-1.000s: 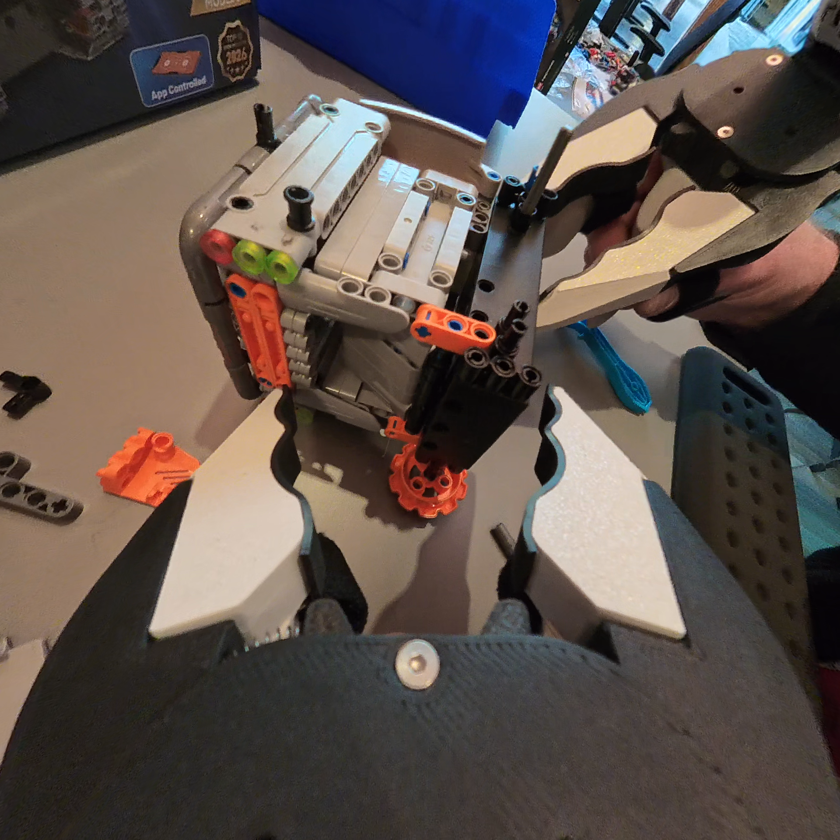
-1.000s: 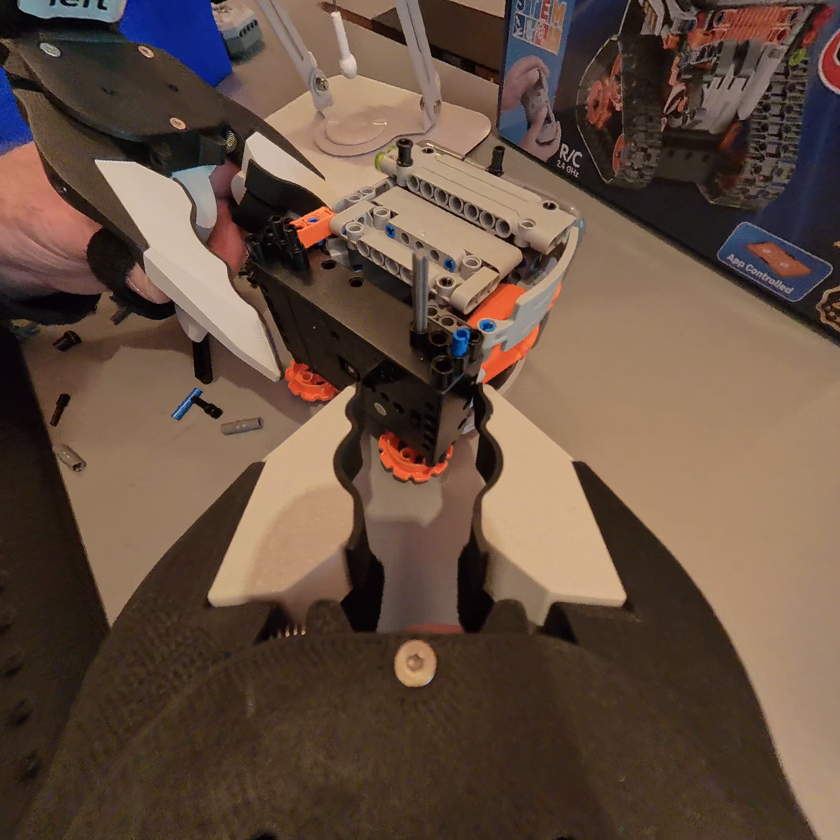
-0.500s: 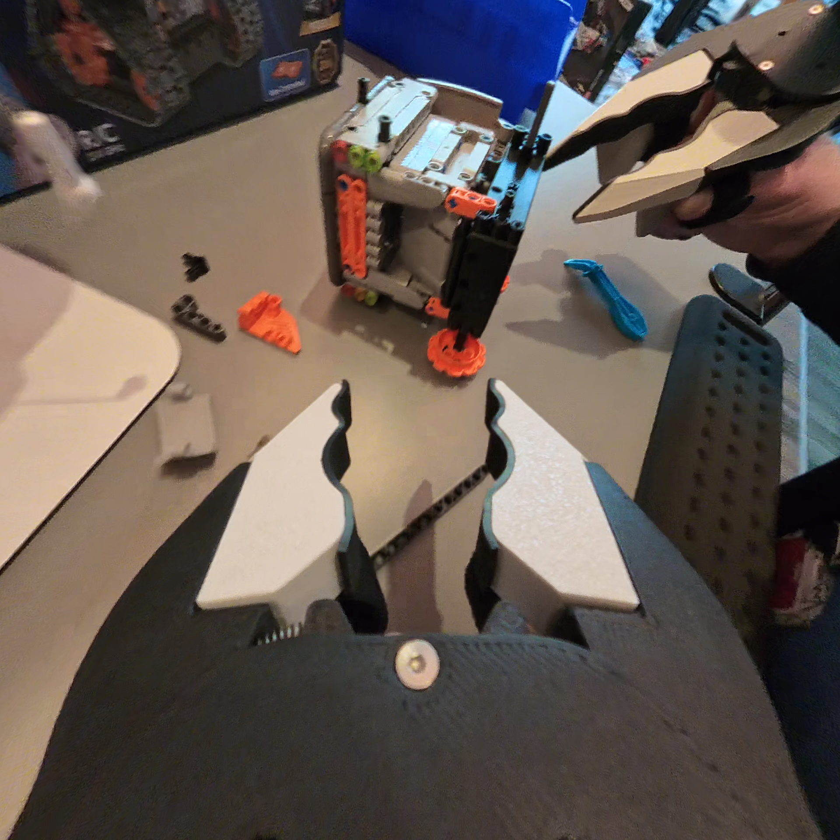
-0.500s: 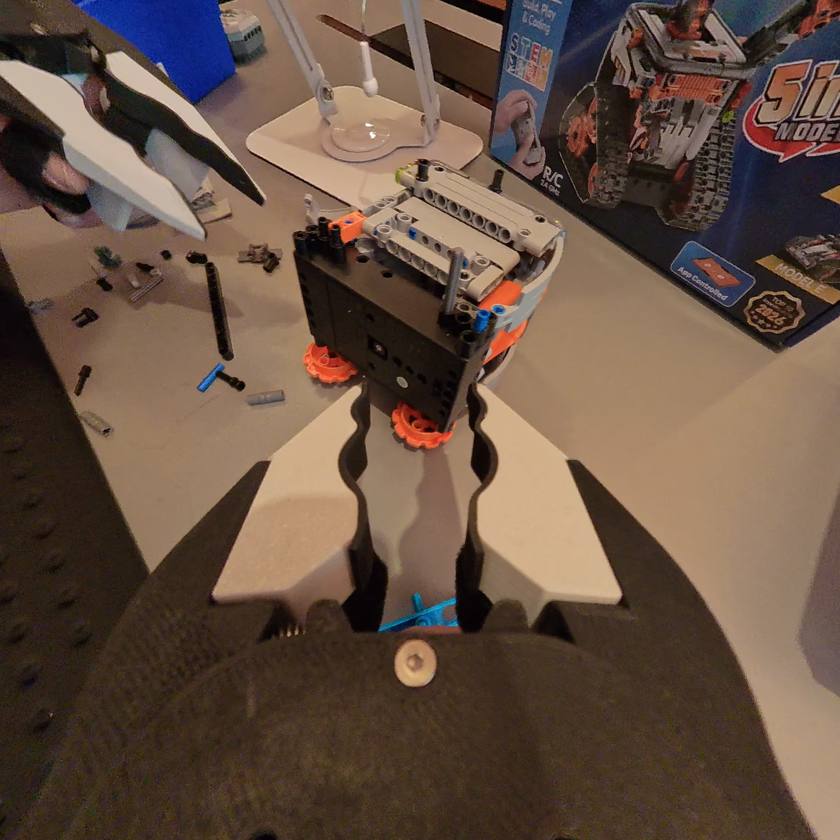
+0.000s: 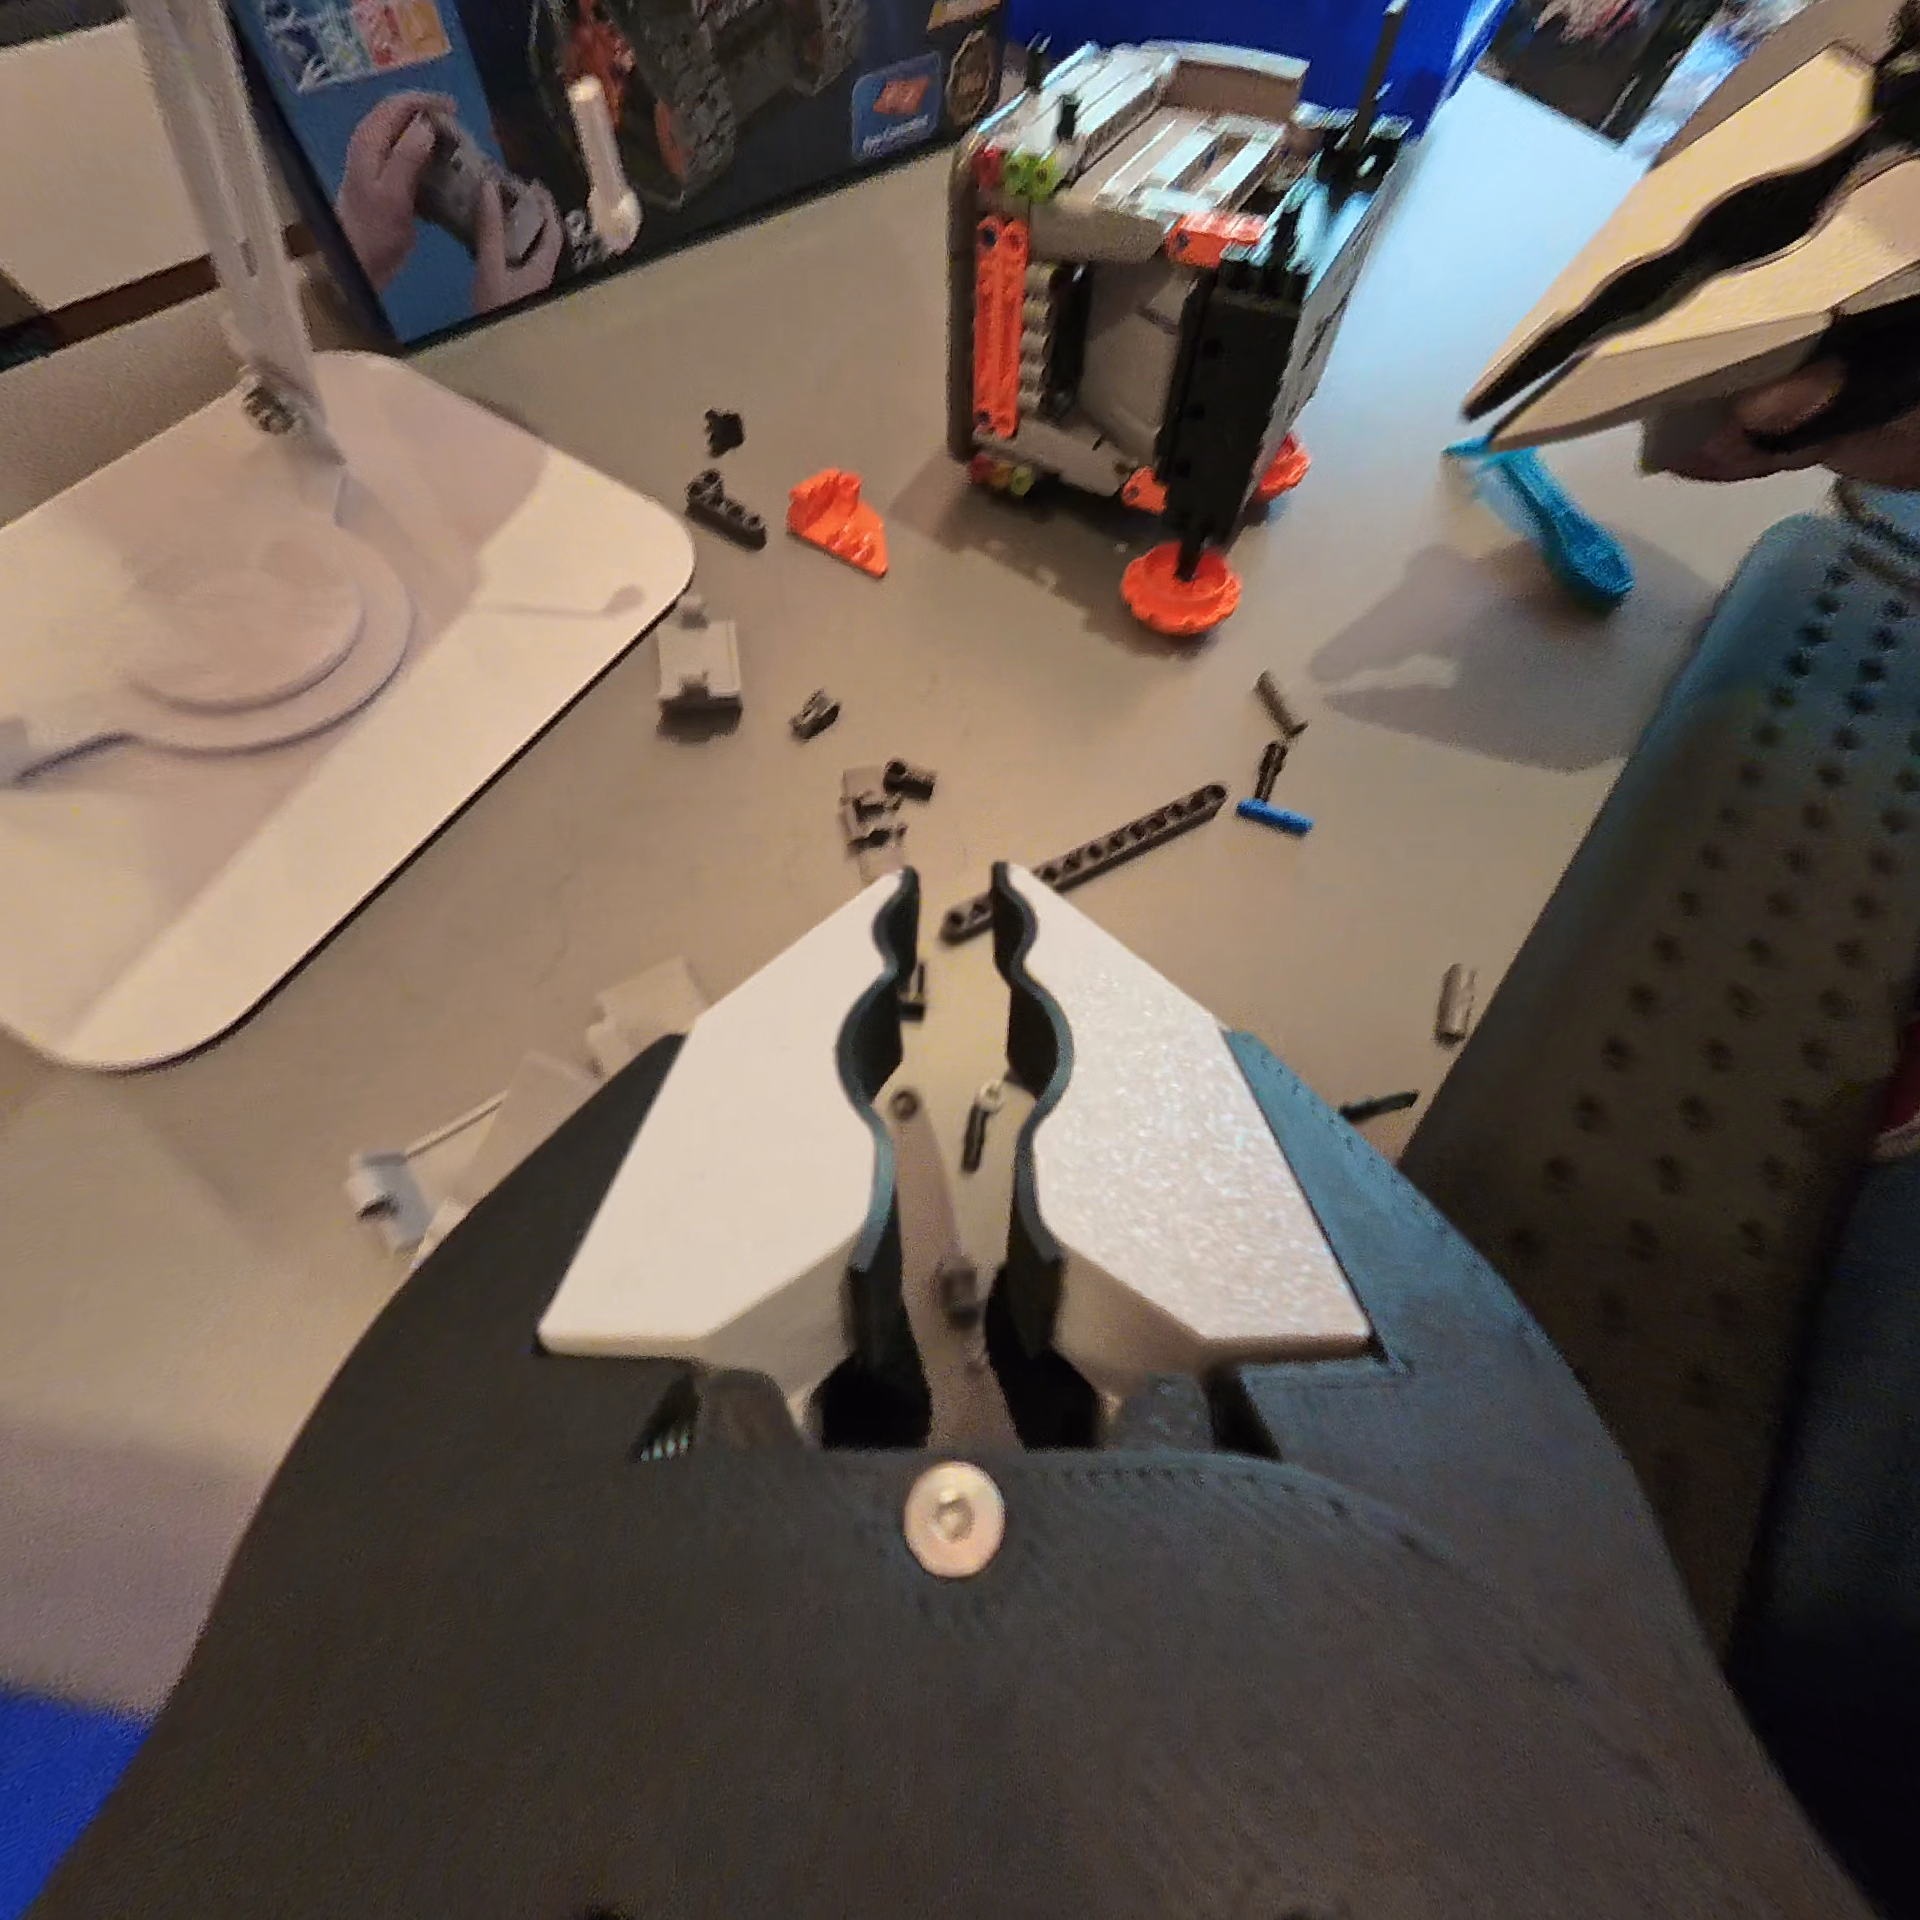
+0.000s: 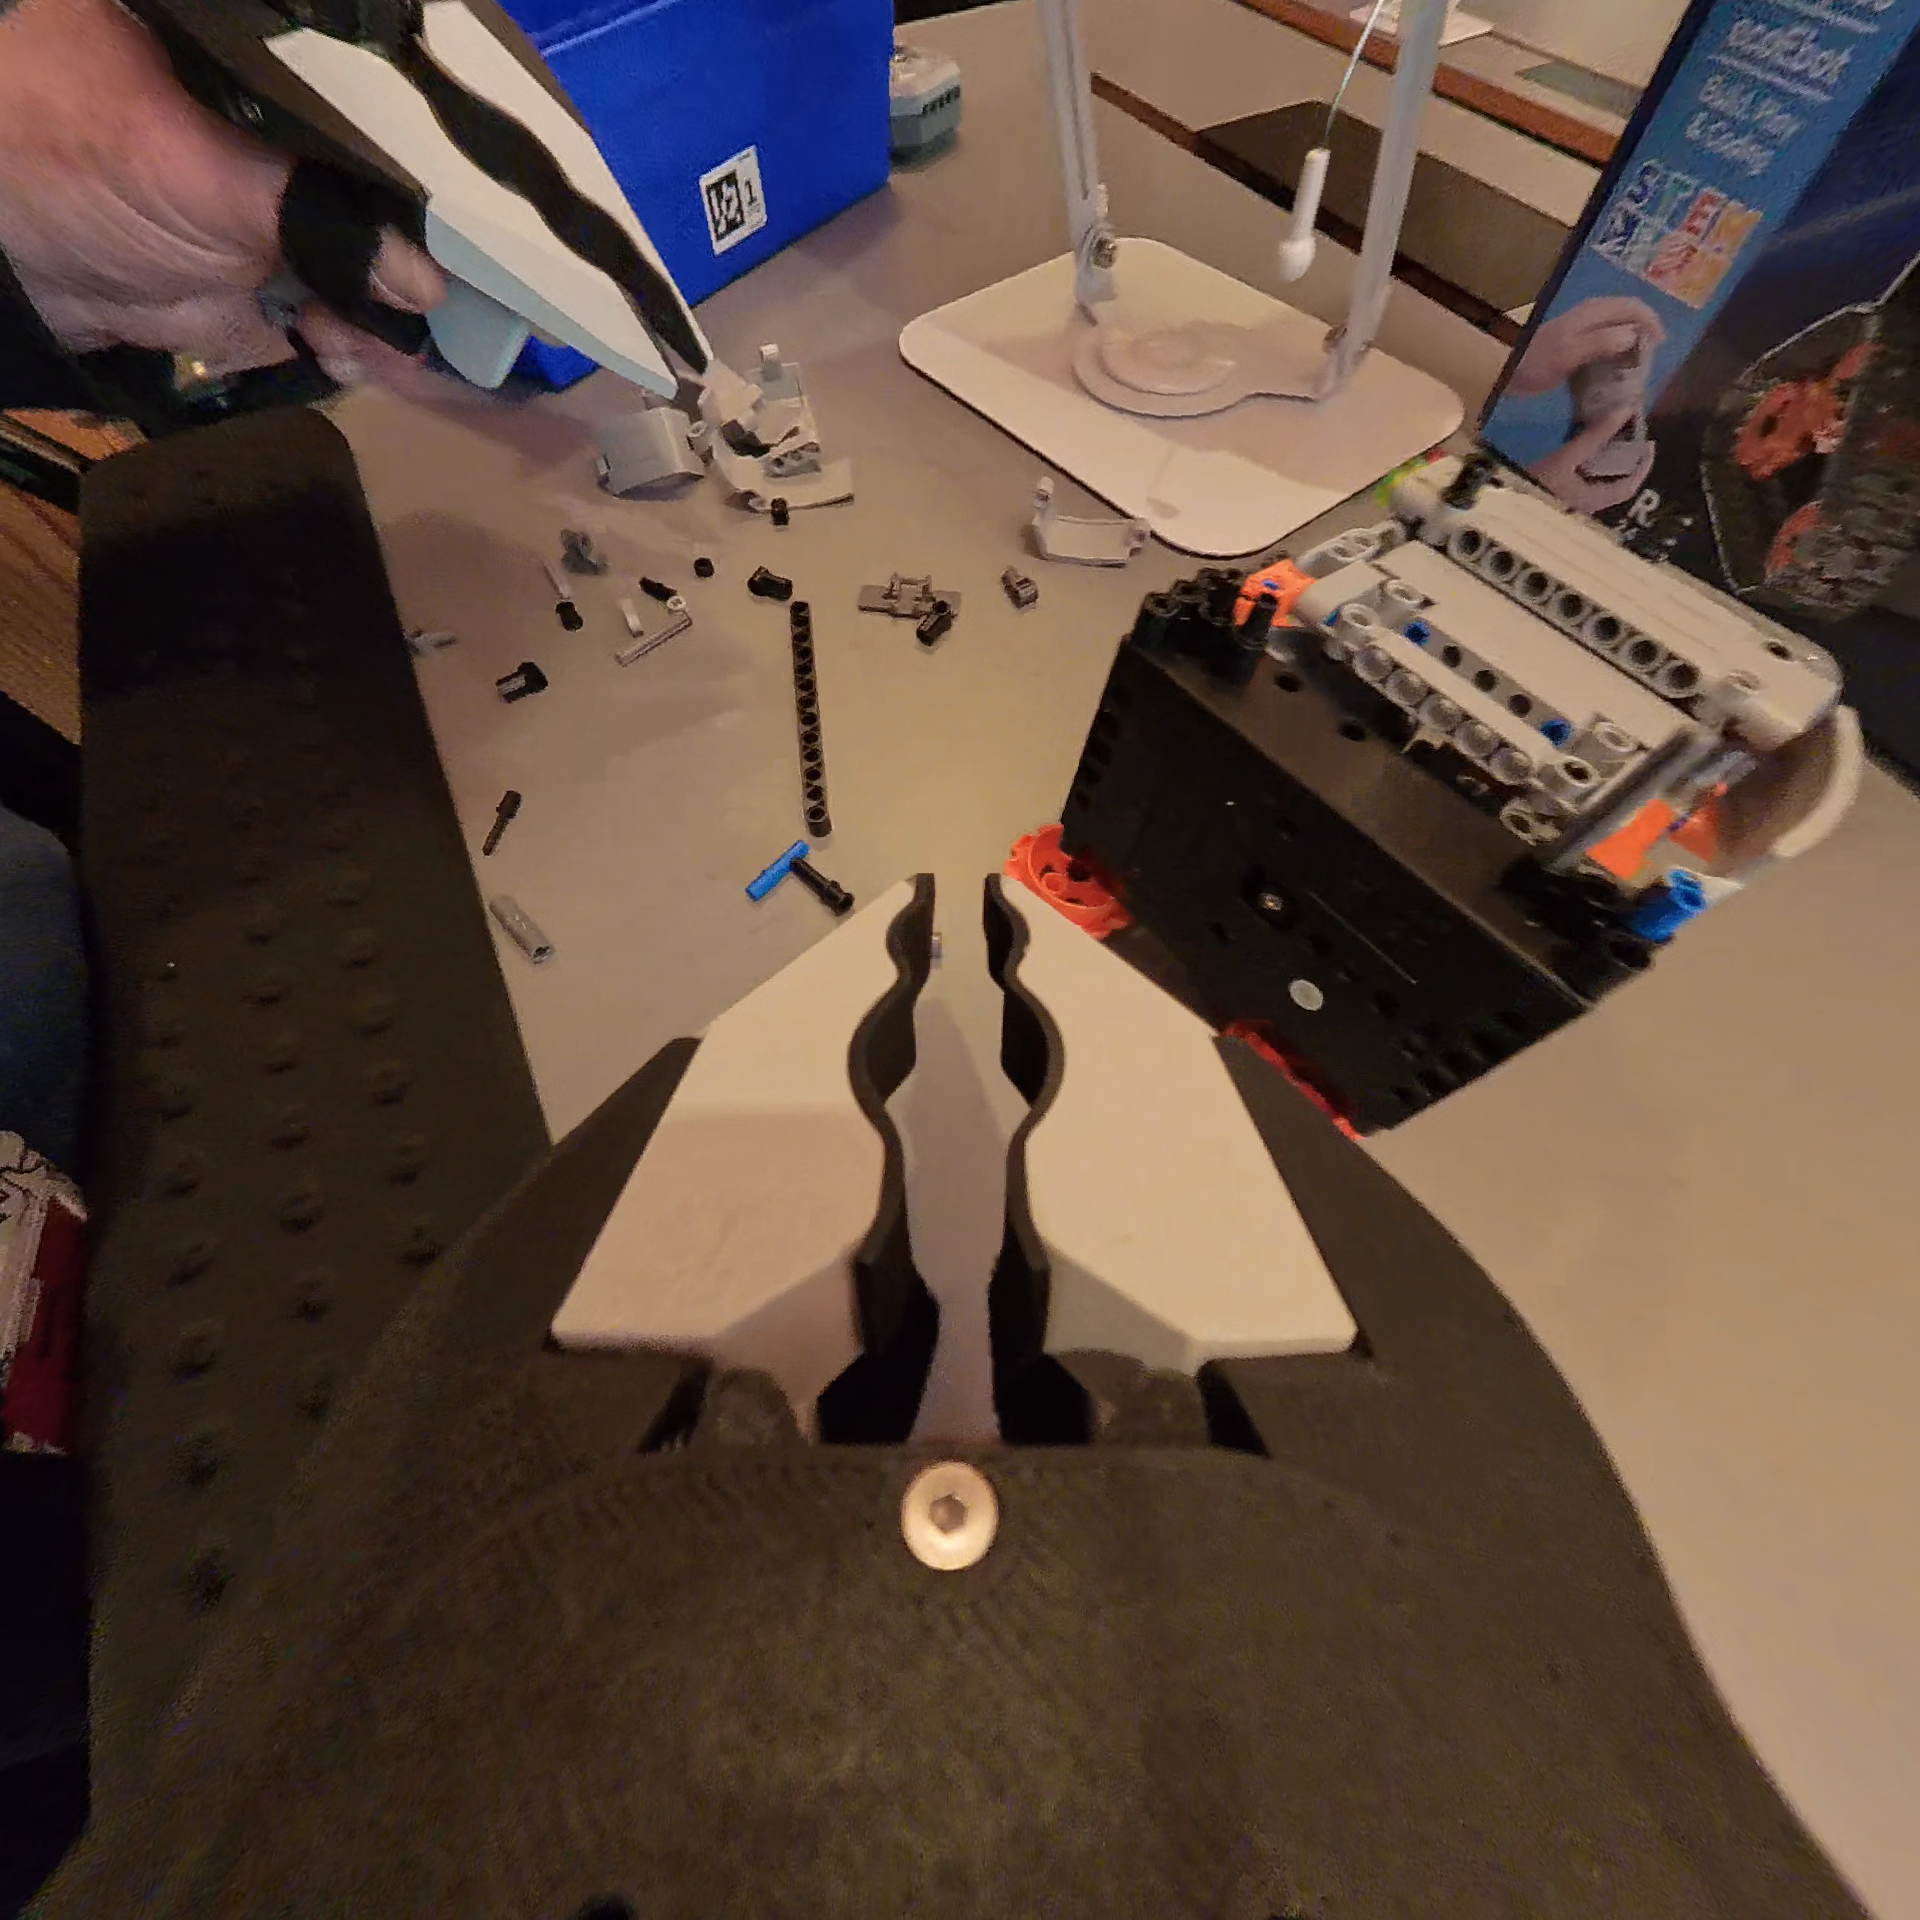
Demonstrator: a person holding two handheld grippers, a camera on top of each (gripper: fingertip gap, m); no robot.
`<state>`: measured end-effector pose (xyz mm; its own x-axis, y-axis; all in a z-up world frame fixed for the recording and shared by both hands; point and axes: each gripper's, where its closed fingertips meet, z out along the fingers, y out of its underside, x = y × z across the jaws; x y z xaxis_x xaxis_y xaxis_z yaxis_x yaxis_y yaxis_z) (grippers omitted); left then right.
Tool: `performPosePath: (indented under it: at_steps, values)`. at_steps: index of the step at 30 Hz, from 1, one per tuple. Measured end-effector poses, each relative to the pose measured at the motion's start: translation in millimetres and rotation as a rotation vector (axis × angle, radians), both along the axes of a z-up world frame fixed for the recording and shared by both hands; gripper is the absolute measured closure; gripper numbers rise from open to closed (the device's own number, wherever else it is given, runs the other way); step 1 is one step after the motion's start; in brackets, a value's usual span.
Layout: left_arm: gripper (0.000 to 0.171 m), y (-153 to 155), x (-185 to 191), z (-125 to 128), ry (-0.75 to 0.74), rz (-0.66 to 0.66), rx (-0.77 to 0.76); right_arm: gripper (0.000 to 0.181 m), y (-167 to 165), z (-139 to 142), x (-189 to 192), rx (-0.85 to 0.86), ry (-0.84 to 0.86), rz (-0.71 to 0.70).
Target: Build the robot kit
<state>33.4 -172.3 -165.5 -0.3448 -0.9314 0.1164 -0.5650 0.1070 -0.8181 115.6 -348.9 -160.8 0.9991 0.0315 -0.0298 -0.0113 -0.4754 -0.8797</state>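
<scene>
A block-built model (image 5: 1132, 312) of black, grey and orange pieces stands on the grey table (image 5: 987, 675), with an orange gear (image 5: 1179, 592) at its foot. It also shows in the right wrist view (image 6: 1403, 831). My left gripper (image 5: 953, 883) hovers over loose small parts, well back from the model. Its jaws are nearly closed with nothing between them, above the end of a long black beam (image 5: 1122, 842). My right gripper (image 6: 958, 883) is also nearly closed and empty, just left of the model's black side. A blue pin (image 6: 774, 873) lies close by.
A white stand base (image 6: 1184, 405) and the printed box (image 5: 520, 156) stand beyond the model. A blue bin (image 6: 727, 135) is at the back. Grey parts (image 6: 727, 436), an orange wedge (image 5: 840, 520) and a blue tool (image 5: 1558, 520) lie about. A black perforated pad (image 6: 260, 831) borders the table. My hands' fingertips stand some 20 cm from each other. About 9 cm separates my right fingertips from the orange gear (image 5: 1179, 592). Look for it in the right wrist view (image 6: 1057, 858) too.
Both grippers have pulled back from the model and their jaws have closed from wide open to a narrow slit. The model stays standing on the table.
</scene>
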Motion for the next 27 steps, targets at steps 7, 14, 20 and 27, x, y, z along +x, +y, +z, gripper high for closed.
performPosePath:
  at_steps: [7,14,20,27]
  values:
    - [0.135,54,-43,-14,0.160,0.116,0.144,0.167,14,-2,-21,0.005,0.010,0.062]
    - [0.139,47,-75,-36,0.273,0.062,0.125,0.167,26,-14,-43,-0.024,0.019,0.133]
    - [0.145,6,-48,-51,0.274,-0.042,0.114,0.167,34,-18,-56,-0.036,0.015,0.170]
    - [0.167,0,-40,-75,0.318,-0.070,0.137,0.168,31,-18,-56,-0.029,0.024,0.156]
